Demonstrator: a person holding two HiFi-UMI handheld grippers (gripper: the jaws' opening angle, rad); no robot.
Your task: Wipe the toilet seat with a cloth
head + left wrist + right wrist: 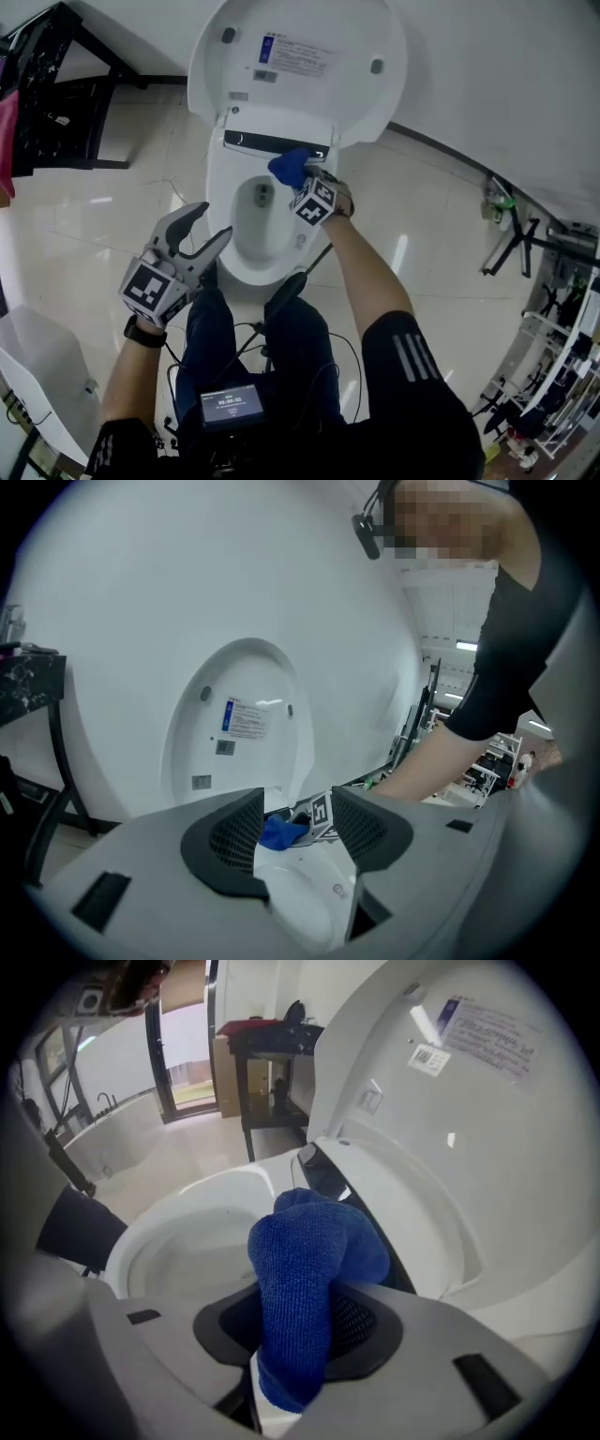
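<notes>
The white toilet stands with its lid (300, 56) raised and its seat rim (246, 267) facing me. My right gripper (302, 176) is shut on a blue cloth (290, 167) and holds it at the back of the seat, just below the dark hinge strip (272, 143). In the right gripper view the cloth (314, 1279) bulges out between the jaws over the rim (178, 1206). My left gripper (202, 229) hangs open and empty by the seat's front left edge. Between its jaws, the left gripper view shows the cloth (278, 832) and the seat (309, 897).
A black rack (56, 94) stands on the tiled floor at the far left. Metal stands and clutter (525, 244) line the curved white wall on the right. A small screen device (232, 405) with cables rests on the person's lap. A white curved object (37, 375) sits lower left.
</notes>
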